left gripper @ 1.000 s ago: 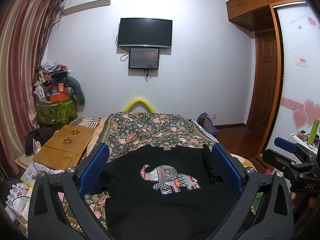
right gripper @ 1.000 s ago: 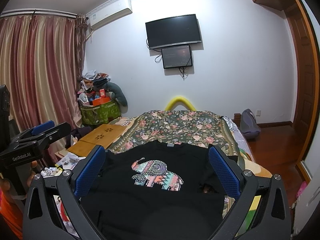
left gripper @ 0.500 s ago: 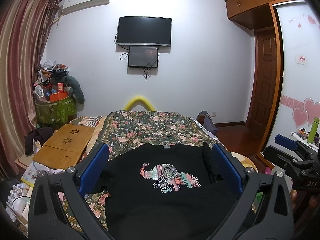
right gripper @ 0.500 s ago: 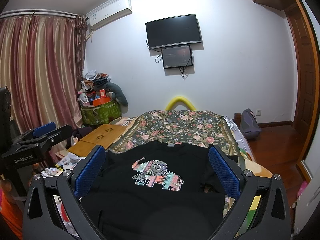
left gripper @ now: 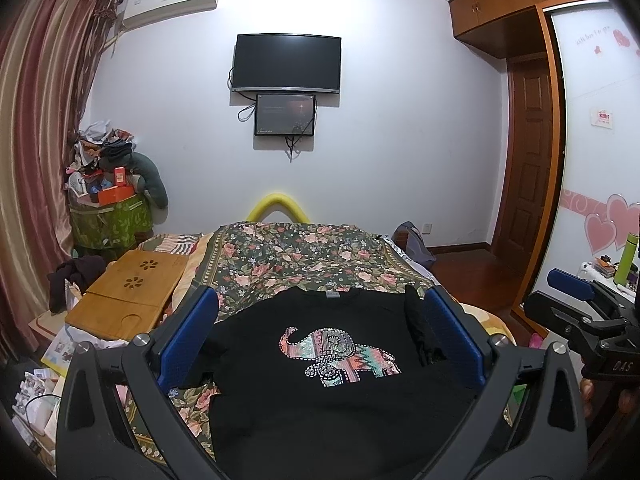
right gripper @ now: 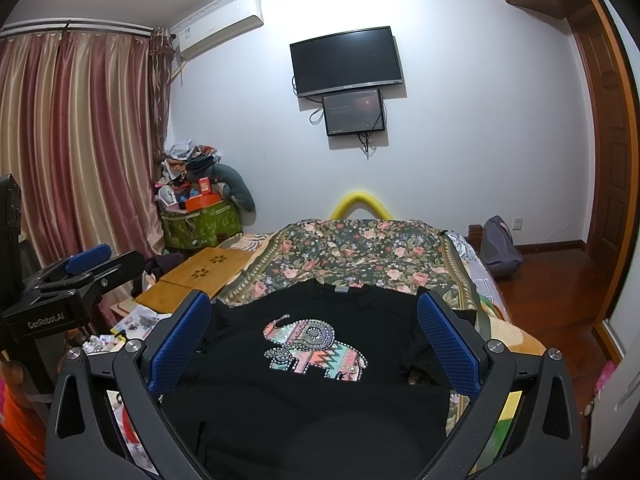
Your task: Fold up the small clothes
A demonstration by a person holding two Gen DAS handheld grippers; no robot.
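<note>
T-shirt [left gripper: 332,364] flat (collar toward wall)

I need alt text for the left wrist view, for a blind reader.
A black T-shirt with a colourful elephant print lies flat on a floral bedspread, framed by the open, empty left tongs. The right tongs show at the right edge.
</note>
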